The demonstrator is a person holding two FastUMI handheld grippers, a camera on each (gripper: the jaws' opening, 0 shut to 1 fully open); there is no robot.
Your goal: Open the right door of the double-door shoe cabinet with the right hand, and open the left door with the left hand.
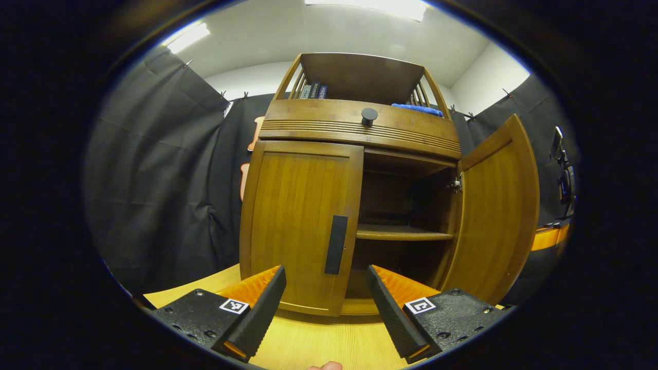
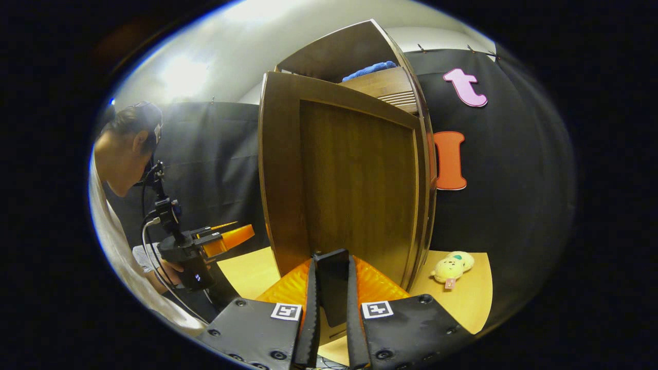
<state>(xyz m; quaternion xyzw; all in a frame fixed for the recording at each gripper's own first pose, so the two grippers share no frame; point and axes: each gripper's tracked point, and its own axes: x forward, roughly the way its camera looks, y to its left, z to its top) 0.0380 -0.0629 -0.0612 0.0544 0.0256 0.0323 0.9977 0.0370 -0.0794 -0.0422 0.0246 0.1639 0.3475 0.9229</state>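
Note:
A brown wooden shoe cabinet (image 1: 360, 128) stands on a light wood table. Its left door (image 1: 298, 221) is closed, with a black vertical handle (image 1: 336, 244) near its inner edge. My left gripper (image 1: 326, 303) is open, a short way in front of that handle and apart from it. The right door (image 1: 501, 210) is swung wide open, showing a shelf (image 1: 403, 234) inside. In the right gripper view the right door's (image 2: 354, 180) black handle (image 2: 332, 288) sits between the fingers of my right gripper (image 2: 331, 318), which is shut on it. The left gripper (image 2: 205, 241) shows there in a person's hand.
A black round knob (image 1: 368, 115) sits on the drawer above the doors. Books (image 1: 313, 91) and a blue cloth (image 1: 417, 109) lie on the top shelf. A small yellow plush toy (image 2: 451, 266) lies on the table right of the cabinet. Black cloth walls surround the booth.

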